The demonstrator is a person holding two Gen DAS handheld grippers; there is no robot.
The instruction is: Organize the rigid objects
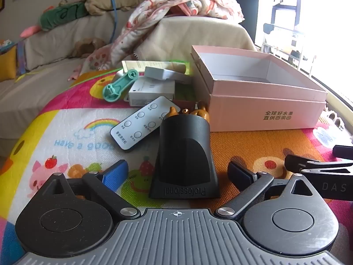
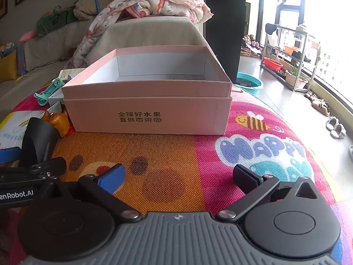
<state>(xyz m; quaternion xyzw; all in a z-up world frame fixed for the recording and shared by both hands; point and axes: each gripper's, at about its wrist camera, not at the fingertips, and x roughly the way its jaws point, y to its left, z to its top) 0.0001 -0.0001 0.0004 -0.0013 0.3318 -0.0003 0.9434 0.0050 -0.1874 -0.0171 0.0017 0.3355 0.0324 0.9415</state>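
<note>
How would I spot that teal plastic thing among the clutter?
Start at the big pink box on the colourful mat. Left of it lies a pile of small items; the teal plastic tool leans on the pile's left edge. It alone is teal, among white and grey boxes.

Daylight pours in from the window point(image 2: 326, 50) well to the right of the jaws, blowing that side out to pure white in the left wrist view, while the right wrist view holds more detail there. The play mat point(image 2: 176, 154) just ahead of the jaws is evenly and brightly lit with only soft shadows (a faint one under the pink box point(image 2: 150, 114)), and the box's white inner walls fall into grey shade. Both views bow strongly at the edges from the fisheye lens, with the sofa point(image 1: 55, 44) far beyond the jaws slightly soft and dimmer.
</note>
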